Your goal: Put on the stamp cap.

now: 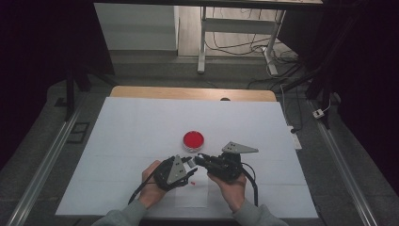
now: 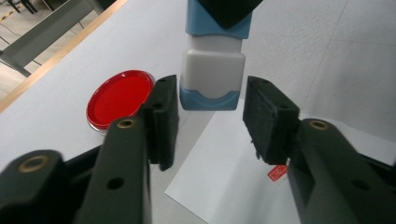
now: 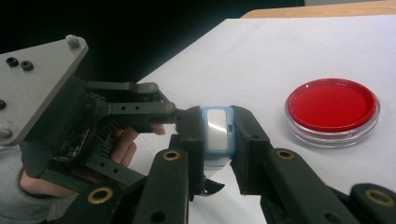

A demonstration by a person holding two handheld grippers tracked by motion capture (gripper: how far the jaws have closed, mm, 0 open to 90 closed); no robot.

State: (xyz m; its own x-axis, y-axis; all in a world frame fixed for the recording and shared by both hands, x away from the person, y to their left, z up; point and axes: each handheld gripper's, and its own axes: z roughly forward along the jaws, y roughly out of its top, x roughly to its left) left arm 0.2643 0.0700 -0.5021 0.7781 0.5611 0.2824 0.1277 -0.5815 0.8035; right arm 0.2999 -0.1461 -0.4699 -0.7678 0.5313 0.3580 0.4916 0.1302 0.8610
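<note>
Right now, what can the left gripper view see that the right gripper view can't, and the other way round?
Left gripper view alone: a sheet of paper with a small red stamp mark on it, and the stamp's blue foot between open fingers.
Right gripper view alone: the right gripper shut on the stamp, the left gripper's grey plate and a hand.
Both: the blue-and-white stamp, the red ink pad, the white table cover.

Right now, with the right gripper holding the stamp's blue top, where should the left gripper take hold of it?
Grip the stamp on its white lower body, just above the blue base. The flat side faces suit the pads. The left gripper already straddles it, jaws open either side, so close in from there. The right gripper clamps the top.
</note>
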